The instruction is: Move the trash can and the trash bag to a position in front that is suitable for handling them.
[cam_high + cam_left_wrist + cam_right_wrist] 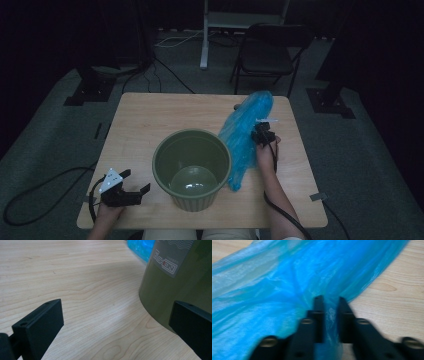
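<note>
The blue plastic bag (287,285) is pinched between the right gripper's (329,302) jaws near the table's (145,115) right edge. The left gripper's (112,322) jaws are spread wide beside the green bucket (192,167).

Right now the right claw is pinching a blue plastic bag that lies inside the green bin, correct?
Not quite. The right claw does pinch the blue plastic bag, but the bag lies on the table beside the green bin, not inside it, as the high view shows.

A crumpled translucent blue plastic bag (246,131) lies stretched on the table, just beside the green bin (192,169).
</note>
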Demonstrator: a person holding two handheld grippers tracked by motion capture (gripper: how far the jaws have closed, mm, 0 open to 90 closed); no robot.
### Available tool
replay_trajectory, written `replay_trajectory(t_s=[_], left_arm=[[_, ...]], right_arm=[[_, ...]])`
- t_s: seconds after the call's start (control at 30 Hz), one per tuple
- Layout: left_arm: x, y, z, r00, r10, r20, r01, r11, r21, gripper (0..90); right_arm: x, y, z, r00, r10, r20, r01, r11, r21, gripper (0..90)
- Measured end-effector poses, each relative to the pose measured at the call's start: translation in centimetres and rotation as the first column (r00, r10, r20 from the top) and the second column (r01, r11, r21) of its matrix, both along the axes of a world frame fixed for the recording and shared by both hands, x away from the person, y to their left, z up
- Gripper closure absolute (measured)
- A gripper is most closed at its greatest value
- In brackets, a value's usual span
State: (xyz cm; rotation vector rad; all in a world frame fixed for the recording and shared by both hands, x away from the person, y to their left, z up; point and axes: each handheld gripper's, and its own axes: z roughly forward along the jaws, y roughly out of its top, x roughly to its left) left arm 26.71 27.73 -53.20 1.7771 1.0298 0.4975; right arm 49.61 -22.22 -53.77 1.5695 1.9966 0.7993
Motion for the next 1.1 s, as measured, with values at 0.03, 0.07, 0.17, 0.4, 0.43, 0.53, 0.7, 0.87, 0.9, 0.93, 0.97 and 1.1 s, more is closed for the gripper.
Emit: replay_trajectory(t_s=[0.03, 0.07, 0.17, 0.4, 0.43, 0.53, 0.7, 0.87, 0.9, 0.93, 0.97, 1.1], left_arm=[[0.0, 0.0, 0.0, 1.0, -0.002, 0.001, 0.002, 1.0, -0.001, 0.1], [0.0, -0.1, 0.0, 1.0, -0.006, 0.001, 0.006, 1.0, -0.002, 0.2], [0.0, -0.2, 0.0, 1.0, -0.008, 0.0, 0.008, 1.0, -0.002, 0.2], [0.0, -0.3, 0.1, 0.9999, -0.012, 0.006, 0.012, 0.9999, -0.002, 0.2], [0.0, -0.3, 0.1, 0.9999, -0.012, 0.007, 0.012, 0.9999, -0.001, 0.2], [0.0, -0.4, 0.2, 0.9999, -0.009, 0.008, 0.009, 1.0, -0.003, 0.2], [0.1, -0.7, 0.2, 0.9999, -0.013, 0.01, 0.013, 0.9999, -0.003, 0.2], [0.3, -0.9, 0.0, 0.9998, -0.018, 0.006, 0.018, 0.9998, 0.001, 0.2], [0.3, -0.9, 0.0, 0.9998, -0.018, 0.006, 0.018, 0.9998, 0.001, 0.1], [0.2, -0.9, 0.1, 0.9998, -0.019, 0.009, 0.019, 0.9998, 0.003, 0.1], [0.2, -1.0, 0.1, 0.9997, -0.019, 0.012, 0.019, 0.9998, 0.002, 0.2], [0.1, -0.8, 0.1, 0.9997, -0.018, 0.016, 0.018, 0.9998, 0.0, 0.1]], right_arm=[[-0.1, 0.1, 0.1, 1.0, 0.001, 0.0, -0.001, 1.0, 0.002, 89.5], [-0.3, 0.1, 0.1, 0.9999, -0.004, 0.01, 0.004, 1.0, 0.016, 89.7], [-1.2, -0.9, 0.8, 0.9963, -0.062, 0.059, 0.056, 0.994, 0.099, 89.9], [-4.4, -4.3, 2.9, 0.9909, -0.106, 0.082, 0.087, 0.975, 0.204, 89.8], [-5.6, -5.1, 3.0, 0.9889, -0.126, 0.079, 0.107, 0.972, 0.208, 89.8], [-8.2, -6.9, 2.9, 0.9817, -0.168, 0.089, 0.144, 0.962, 0.23, 89.8], [-11.6, -8.8, 2.6, 0.9952, -0.098, 0.007, 0.093, 0.962, 0.256, 61.7], [-14.6, -7.1, 4.2, 0.9996, 0.027, 0.005, -0.027, 0.988, 0.152, 39.5], [-14.8, -6.8, 4.6, 0.998, 0.053, 0.033, -0.058, 0.983, 0.173, 37.8], [-14.8, -6.8, 4.6, 0.998, 0.053, 0.033, -0.058, 0.983, 0.173, 37.8], [-15.2, -5.7, 5.1, 0.9907, 0.12, 0.065, -0.131, 0.966, 0.221, 33.4], [-14.5, -2.7, 5.0, 0.9693, 0.236, 0.07, -0.245, 0.951, 0.191, 26.5]])
